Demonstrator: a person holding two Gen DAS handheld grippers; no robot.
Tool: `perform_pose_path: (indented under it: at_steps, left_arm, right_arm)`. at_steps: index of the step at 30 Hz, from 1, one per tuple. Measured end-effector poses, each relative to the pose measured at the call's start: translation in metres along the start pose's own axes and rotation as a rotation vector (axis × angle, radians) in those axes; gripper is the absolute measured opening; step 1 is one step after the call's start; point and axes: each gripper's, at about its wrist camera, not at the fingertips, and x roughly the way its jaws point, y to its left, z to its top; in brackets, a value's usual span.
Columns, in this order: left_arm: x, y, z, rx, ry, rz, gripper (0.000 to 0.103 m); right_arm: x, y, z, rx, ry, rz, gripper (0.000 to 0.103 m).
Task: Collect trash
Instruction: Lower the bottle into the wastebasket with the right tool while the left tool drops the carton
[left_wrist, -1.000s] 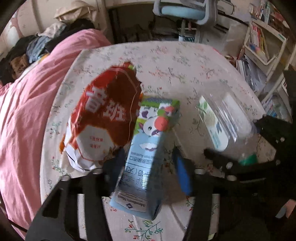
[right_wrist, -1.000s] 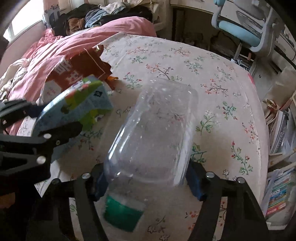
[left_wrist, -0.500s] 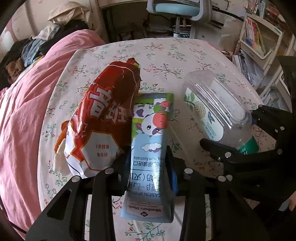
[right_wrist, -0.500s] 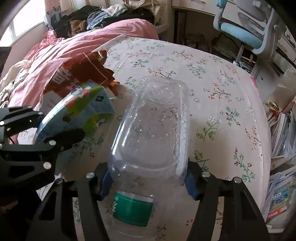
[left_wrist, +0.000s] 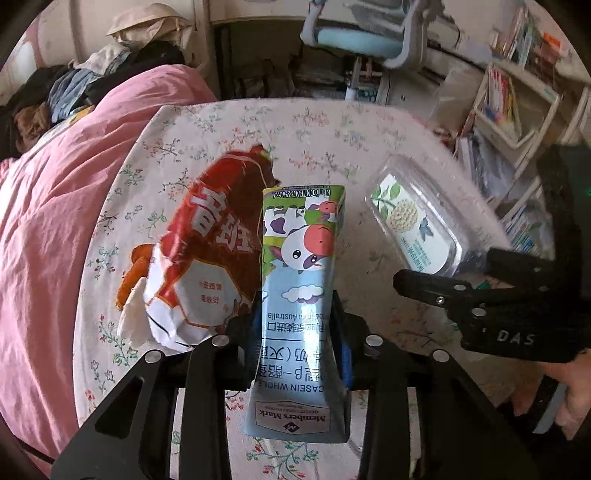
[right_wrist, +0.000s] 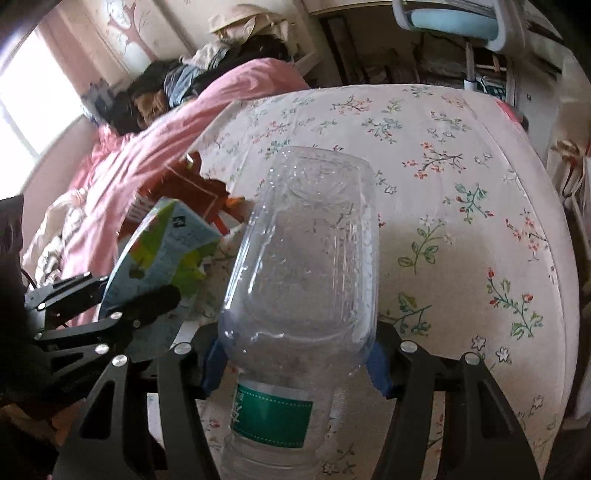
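Note:
My left gripper (left_wrist: 299, 332) is shut on a blue milk carton (left_wrist: 301, 280) with a cartoon cow, squeezed at the waist and held above the bed. My right gripper (right_wrist: 295, 354) is shut on a clear plastic bottle (right_wrist: 306, 258) with a green label, base pointing away. The bottle also shows in the left wrist view (left_wrist: 413, 221), the carton in the right wrist view (right_wrist: 162, 254). A torn red snack bag (left_wrist: 199, 251) lies on the floral bedsheet (left_wrist: 314, 125) just left of the carton; it also shows in the right wrist view (right_wrist: 184, 188).
A pink duvet (left_wrist: 48, 206) covers the bed's left side, with a clothes pile (left_wrist: 92, 81) at the head. A blue desk chair (left_wrist: 365, 33) stands beyond the bed. Shelves of books (left_wrist: 506, 99) stand to the right.
My left gripper closed on the milk carton and lifted it upright. Both grippers rose from the sheet with their loads. The snack bag stayed on the bed.

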Motion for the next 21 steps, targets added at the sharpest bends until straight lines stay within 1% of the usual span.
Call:
perform_pose_path:
  at_steps: [3, 8, 10, 14, 18, 21]
  left_arm:
    - [-0.012, 0.005, -0.002, -0.023, -0.031, -0.035, 0.032]
    - [-0.035, 0.012, -0.014, -0.039, -0.081, -0.038, 0.032]
    - [-0.045, 0.016, -0.022, -0.054, -0.101, -0.037, 0.032]
    - [-0.064, 0.019, -0.043, -0.08, -0.119, -0.036, 0.032]
    - [-0.081, 0.021, -0.07, -0.087, -0.126, -0.032, 0.032]
    - [-0.09, 0.023, -0.088, -0.095, -0.121, -0.034, 0.032]
  right_arm:
    - [-0.007, 0.002, -0.001, 0.025, -0.019, 0.031, 0.06]
    - [-0.024, 0.017, -0.009, -0.001, -0.063, 0.057, 0.06]
    - [-0.029, 0.026, -0.023, -0.005, -0.076, 0.084, 0.06]
    - [-0.037, 0.045, -0.05, -0.06, -0.069, 0.079, 0.06]
    - [-0.045, 0.07, -0.087, -0.129, -0.038, 0.072, 0.06]
    - [-0.048, 0.083, -0.105, -0.18, -0.008, 0.068, 0.06]
